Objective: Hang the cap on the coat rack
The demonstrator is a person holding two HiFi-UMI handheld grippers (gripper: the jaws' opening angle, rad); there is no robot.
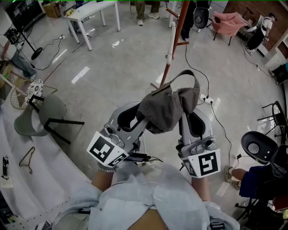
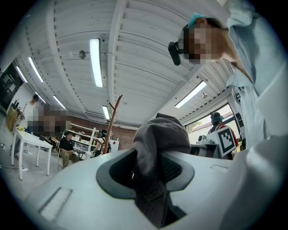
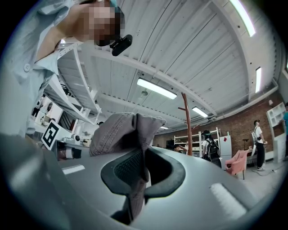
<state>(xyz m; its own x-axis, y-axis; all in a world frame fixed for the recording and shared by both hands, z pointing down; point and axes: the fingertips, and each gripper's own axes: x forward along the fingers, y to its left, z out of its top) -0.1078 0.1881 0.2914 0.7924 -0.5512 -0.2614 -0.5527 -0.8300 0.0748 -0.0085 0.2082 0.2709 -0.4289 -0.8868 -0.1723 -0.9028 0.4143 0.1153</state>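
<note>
A grey-brown cap (image 1: 165, 107) hangs in the air between both grippers, its strap loop arching up at the far side. My left gripper (image 1: 142, 118) is shut on the cap's left edge; in the left gripper view the fabric (image 2: 152, 152) is clamped between the jaws. My right gripper (image 1: 186, 117) is shut on the right edge, with cloth (image 3: 135, 134) pinched between its pads. The coat rack's reddish-brown pole (image 1: 173, 45) stands just beyond the cap. It also shows as a branched post (image 2: 112, 123) ahead of the left gripper and as a pole (image 3: 186, 126) ahead of the right one.
A white table (image 1: 92, 13) stands far left and a grey chair (image 1: 42, 117) near left. A wire hanger (image 1: 28, 160) lies on a white surface. Cables and a power strip (image 1: 205, 99) cross the floor. A black office chair (image 1: 259, 146) and a seated person's leg are at right.
</note>
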